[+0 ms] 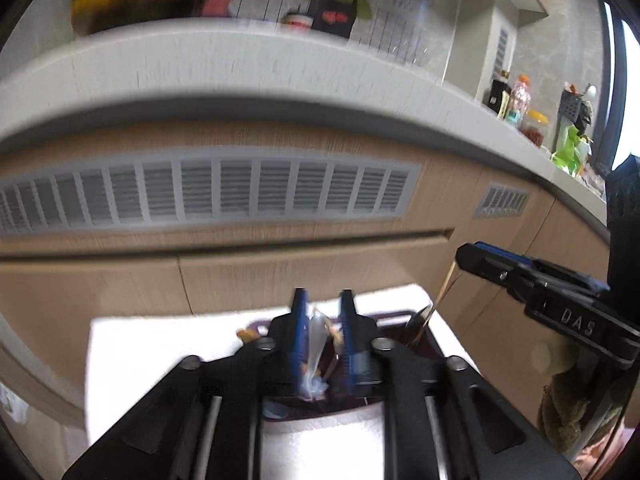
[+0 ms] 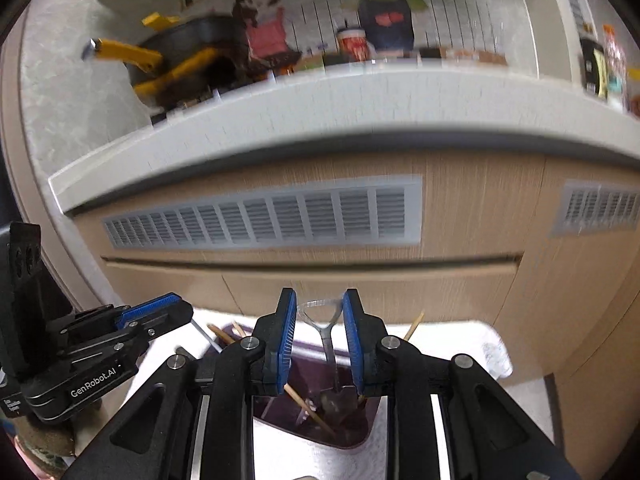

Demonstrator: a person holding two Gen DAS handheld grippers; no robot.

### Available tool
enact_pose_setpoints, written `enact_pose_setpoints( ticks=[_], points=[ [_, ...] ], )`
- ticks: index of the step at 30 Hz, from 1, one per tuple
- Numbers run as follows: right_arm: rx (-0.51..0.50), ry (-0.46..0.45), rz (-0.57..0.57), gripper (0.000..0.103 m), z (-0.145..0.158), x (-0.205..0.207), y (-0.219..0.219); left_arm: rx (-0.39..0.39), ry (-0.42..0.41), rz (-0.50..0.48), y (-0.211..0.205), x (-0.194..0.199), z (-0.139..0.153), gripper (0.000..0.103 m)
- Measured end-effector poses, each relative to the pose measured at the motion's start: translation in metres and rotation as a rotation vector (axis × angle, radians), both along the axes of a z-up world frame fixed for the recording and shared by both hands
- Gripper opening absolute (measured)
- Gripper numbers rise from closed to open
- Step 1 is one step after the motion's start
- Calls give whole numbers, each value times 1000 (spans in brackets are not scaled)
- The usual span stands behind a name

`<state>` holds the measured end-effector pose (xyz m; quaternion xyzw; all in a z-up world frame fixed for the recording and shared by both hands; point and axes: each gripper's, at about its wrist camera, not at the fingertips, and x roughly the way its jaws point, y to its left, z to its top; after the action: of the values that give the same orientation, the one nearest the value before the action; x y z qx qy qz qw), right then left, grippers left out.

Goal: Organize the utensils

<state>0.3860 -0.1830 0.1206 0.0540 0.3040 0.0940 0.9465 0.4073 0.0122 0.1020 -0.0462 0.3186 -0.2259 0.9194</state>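
on white cloth [image 2: 460, 344], maroon holder [image 2: 352, 436]

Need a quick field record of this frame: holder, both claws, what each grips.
holder: dark maroon plastic utensil bin on white towel
bin contents: wooden chopsticks, more utensils, blurred
left claw: shut on clear plastic utensil, type unclear
right claw: clear plastic spoon handle between the pads, contact unclear
background: wooden cabinet with grey vent

Grey countertop [image 2: 320, 104] tops wooden cabinets [image 2: 460, 216] with a grey vent grille [image 2: 264, 220].
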Motion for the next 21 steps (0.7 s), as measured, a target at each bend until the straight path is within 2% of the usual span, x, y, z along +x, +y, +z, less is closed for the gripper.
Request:
enact_pose_setpoints(
  ticks=[2, 4, 7, 9, 11, 15, 18, 21],
  points=[
    [-4, 37, -14, 62, -13, 5, -1, -5, 31, 8, 0, 4, -13, 69],
    [-15, 40, -63, 70, -22, 4, -5, 7, 38, 43, 2, 3, -21, 72],
    [-39, 41, -103, 73, -25, -7, -13, 11, 41, 72, 10, -9, -24, 73],
    [-48, 33, -129, 77, -21, -20, -19, 13, 21, 122, 18, -28, -21, 78],
    [-59, 11, -153, 86, -17, -38, -24, 21, -19, 166, 25, -54, -18, 90],
    [-102, -44, -192, 100, -17, -93, -28, 63, -118, 241, 29, -110, -19, 102],
    [-135, -49, -192, 100, -27, -133, -25, 76, -166, 288, 29, -151, -27, 103],
    [-149, -41, -185, 100, -39, -165, -20, 93, -173, 323, 24, -184, -39, 103]
  ],
)
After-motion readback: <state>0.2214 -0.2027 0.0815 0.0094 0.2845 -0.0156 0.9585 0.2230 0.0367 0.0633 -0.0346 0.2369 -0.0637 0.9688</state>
